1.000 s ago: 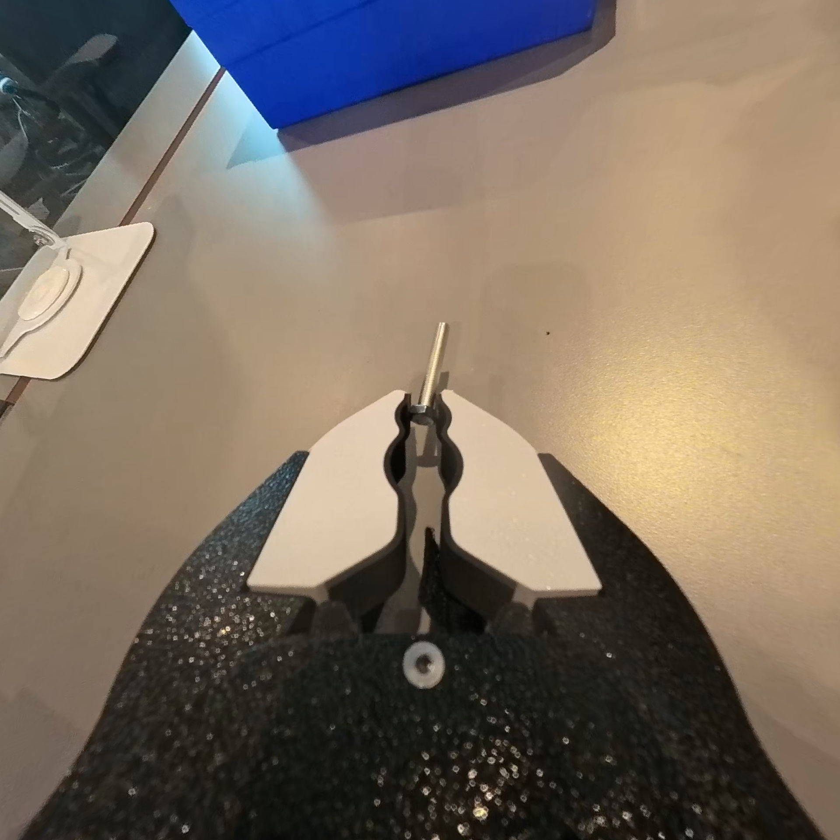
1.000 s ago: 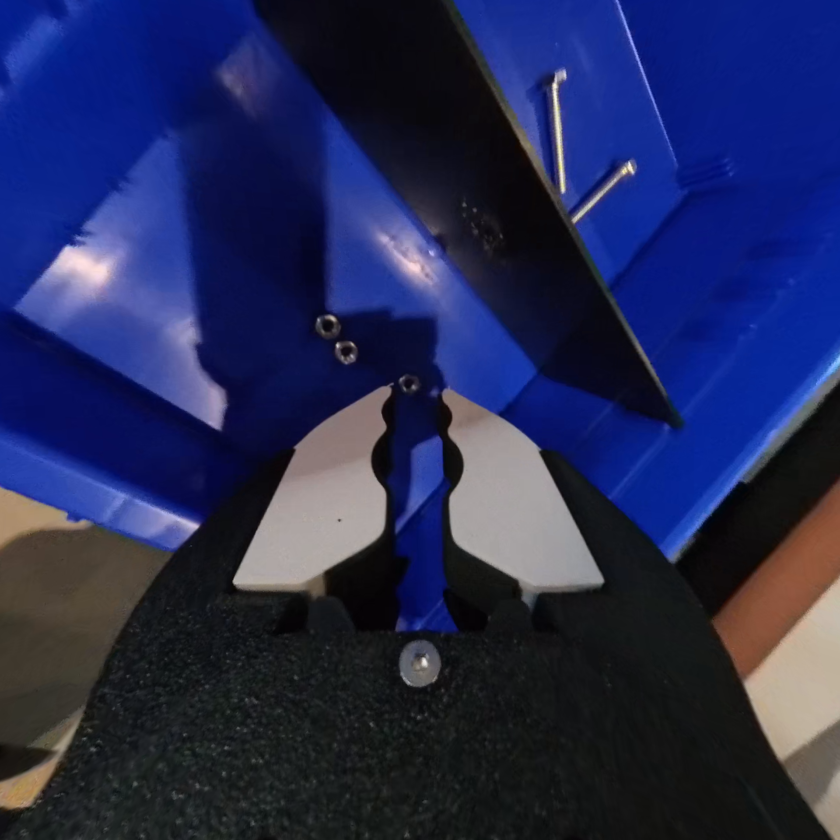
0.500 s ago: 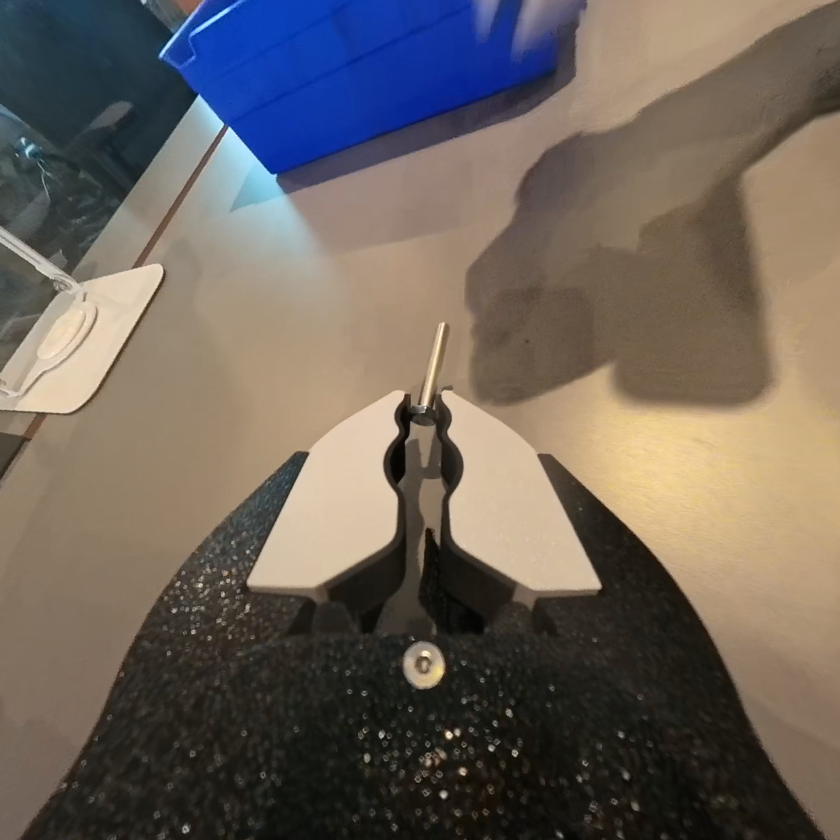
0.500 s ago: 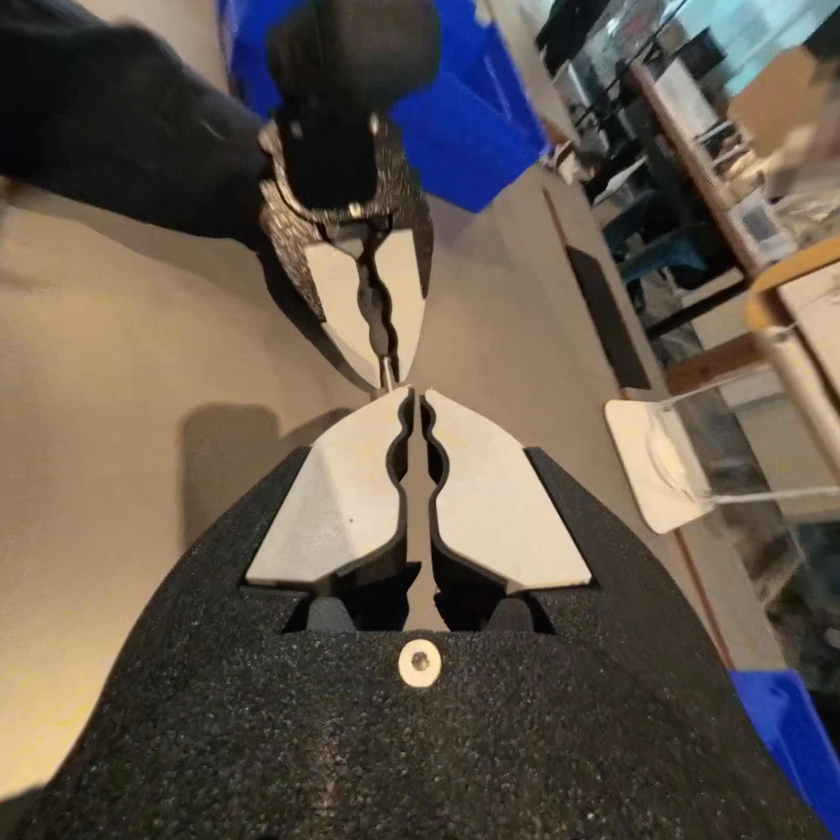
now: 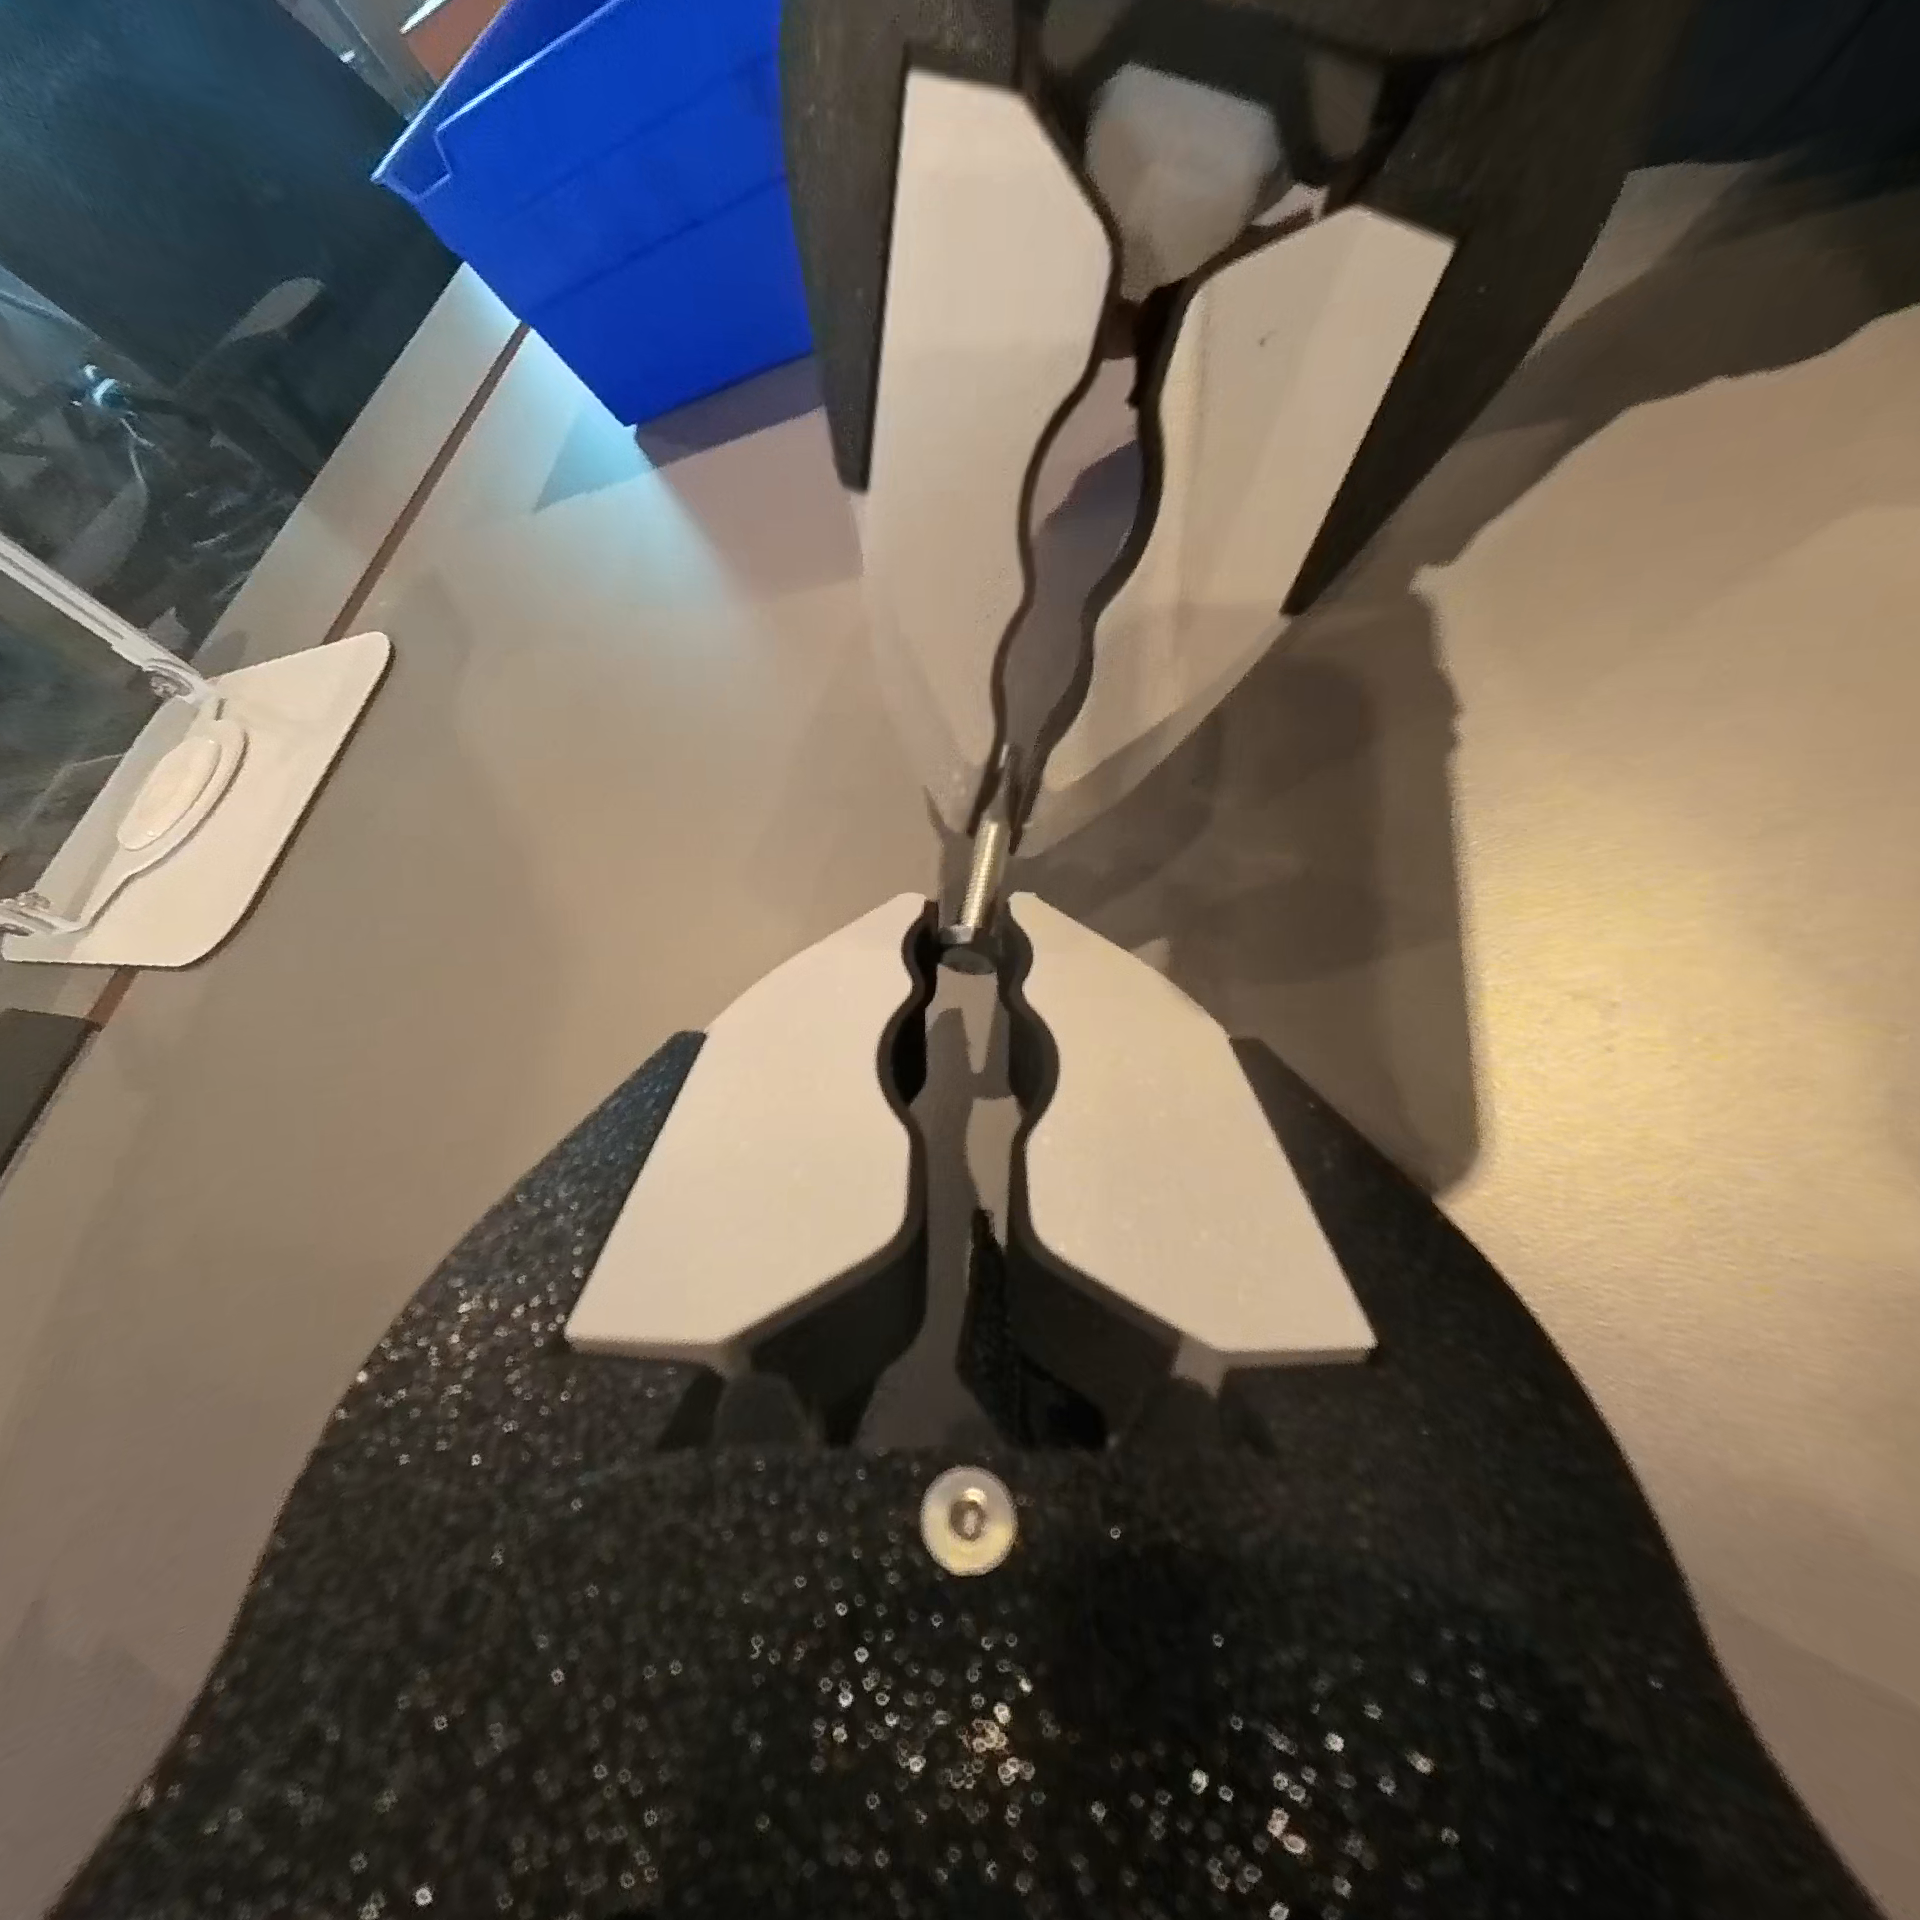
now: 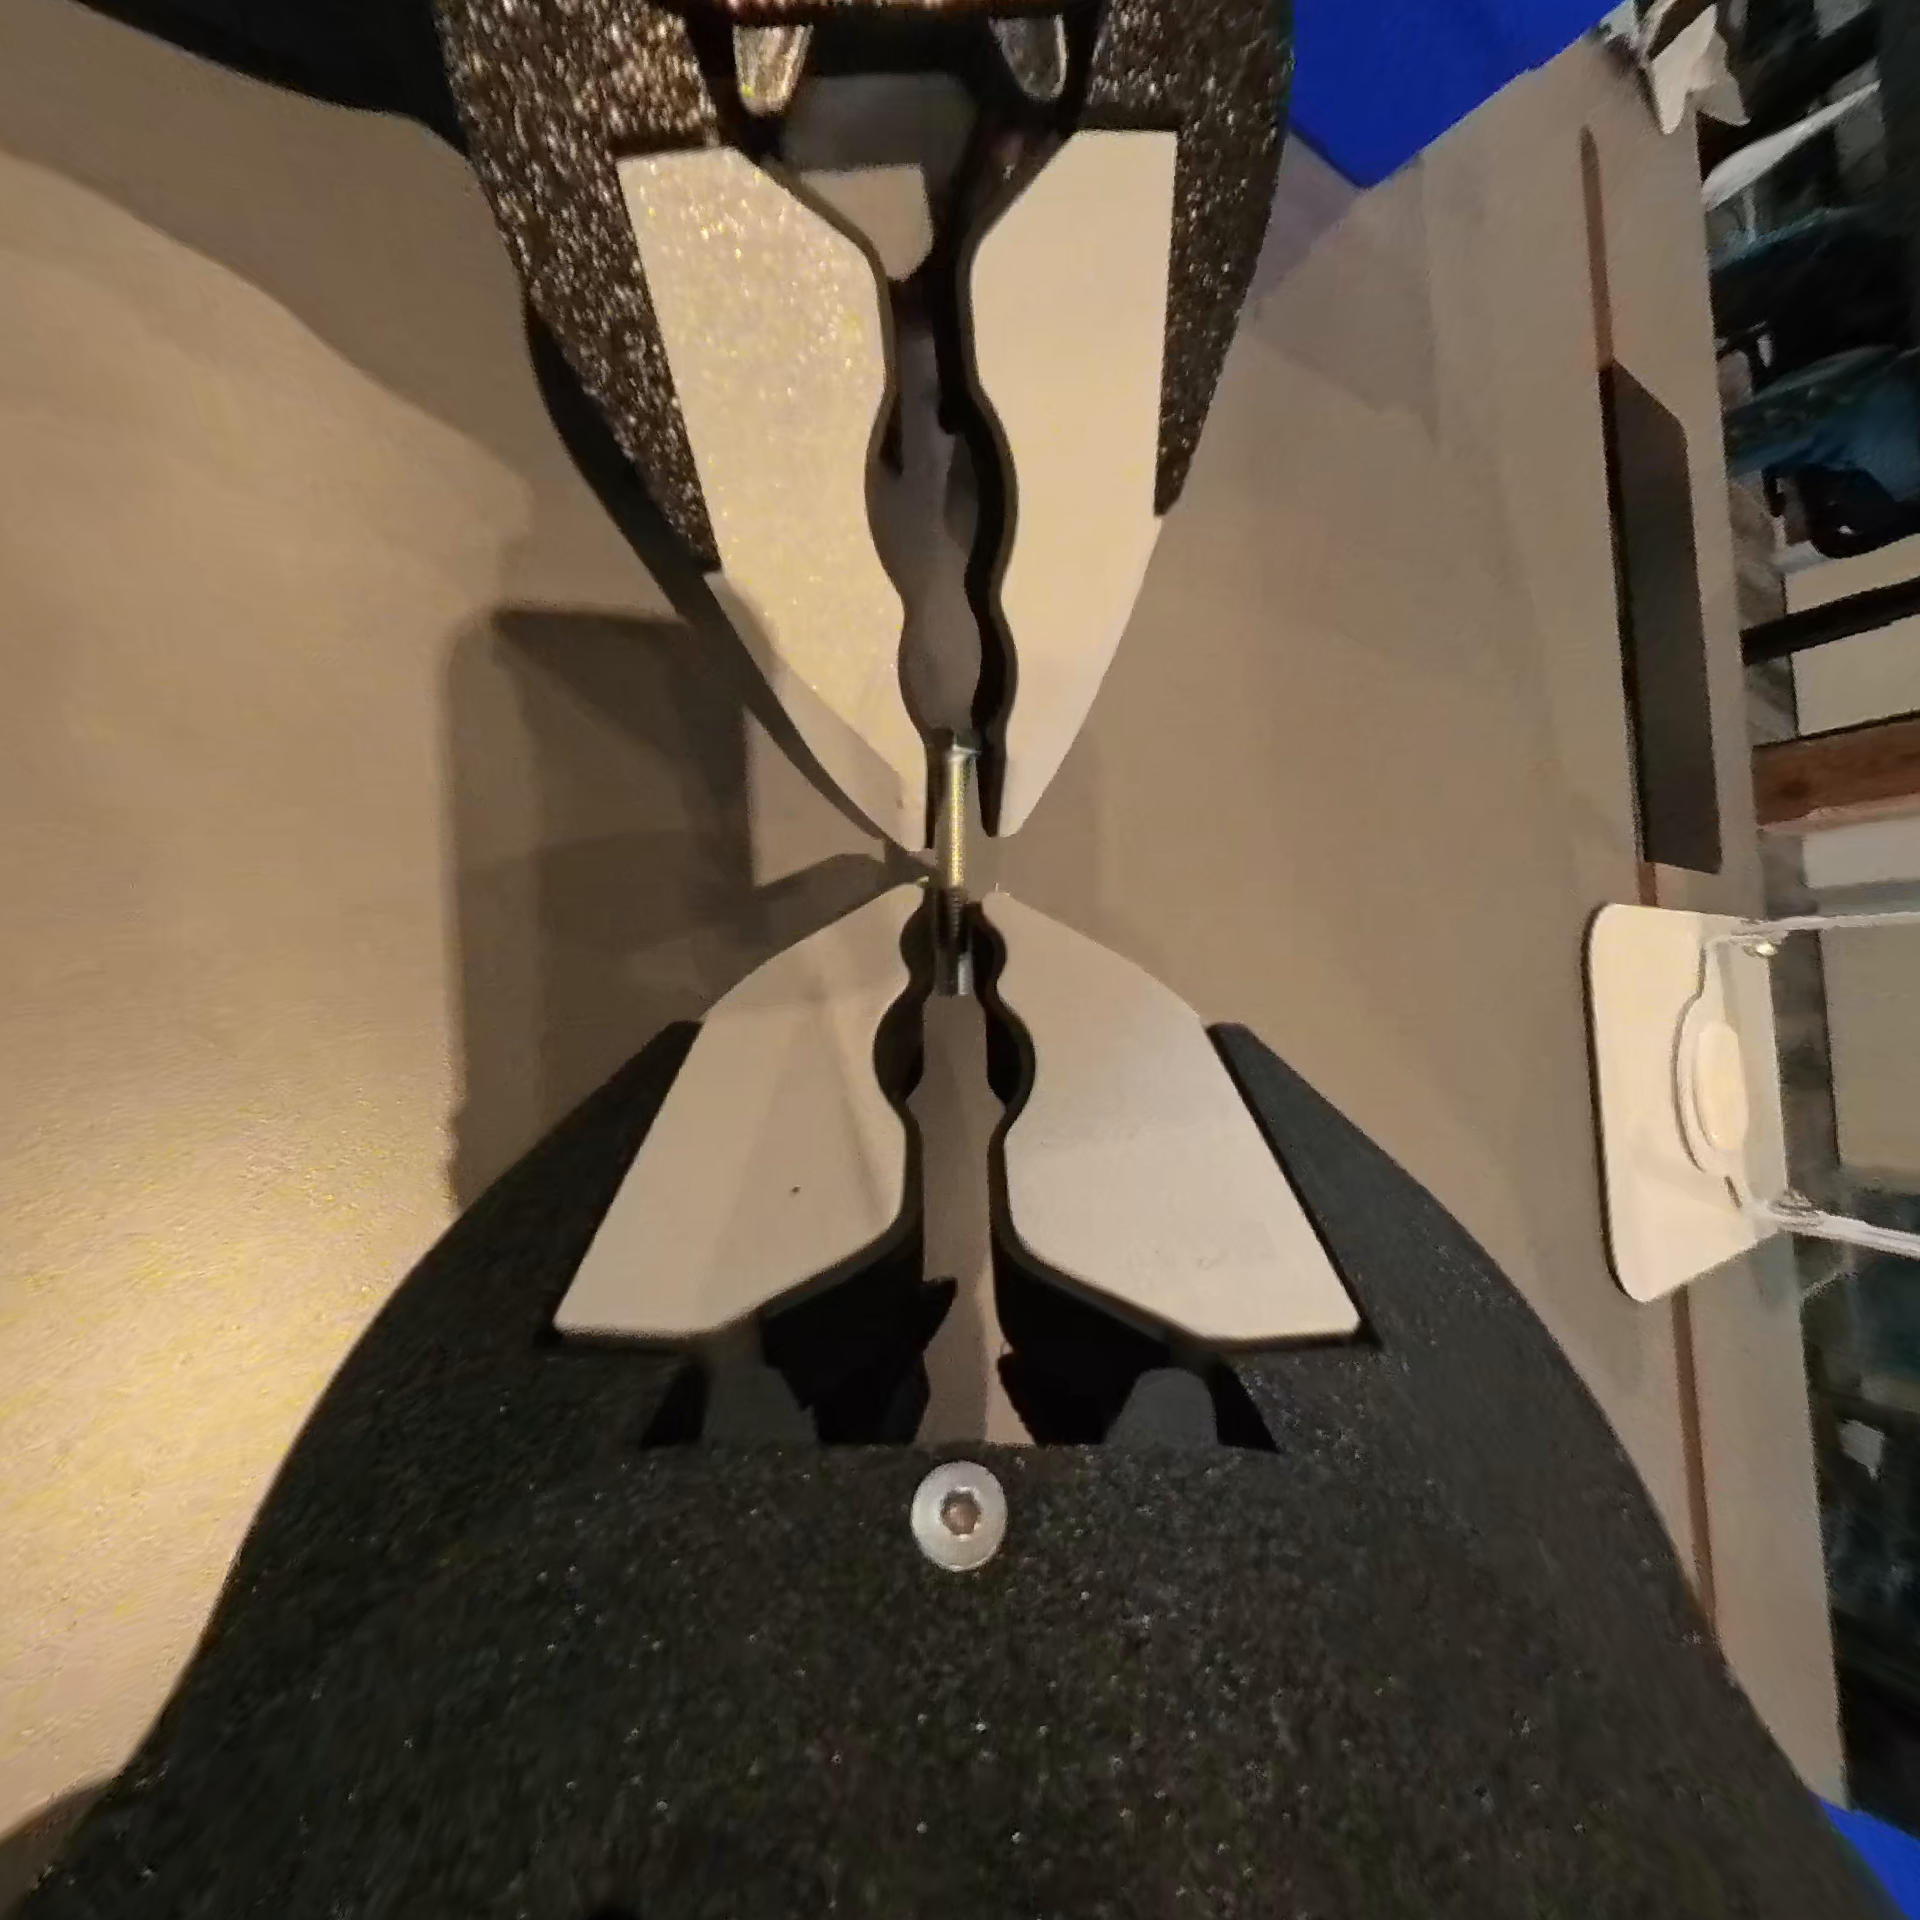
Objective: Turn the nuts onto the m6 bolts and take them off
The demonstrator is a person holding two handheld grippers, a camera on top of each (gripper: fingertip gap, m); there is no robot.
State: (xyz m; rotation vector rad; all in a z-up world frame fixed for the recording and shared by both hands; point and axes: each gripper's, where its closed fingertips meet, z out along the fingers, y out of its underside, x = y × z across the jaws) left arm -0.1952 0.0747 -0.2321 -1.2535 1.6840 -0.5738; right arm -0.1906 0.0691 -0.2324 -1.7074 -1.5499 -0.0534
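Note:
My left gripper [image 5: 971, 914] is shut on the head of a silver m6 bolt [image 5: 980, 873], whose threaded shaft points forward above the tan table. My right gripper [image 5: 1000, 774] comes from above in this view, tips meeting the bolt's end. In the right wrist view my right gripper [image 6: 951, 906] is shut on a small nut [image 6: 954, 975] between its tips. The bolt [image 6: 952, 810] runs from the left gripper [image 6: 961, 823] straight into them. The two grippers face each other tip to tip. How far the nut sits on the thread is hidden.
A blue bin [image 5: 623, 208] stands at the table's far left and shows as a blue corner in the right wrist view [image 6: 1382, 83]. A white base plate with a clear stand [image 5: 239, 790] sits at the table edge [image 6: 1662, 1101]. A black slot [image 6: 1652, 623] lies beside it. My left and right fingertips are right by each other.
My right gripper has left the blue bin with a nut and swung to face the left gripper. It has closed the distance and now meets the bolt's end. The left gripper kept the bolt.

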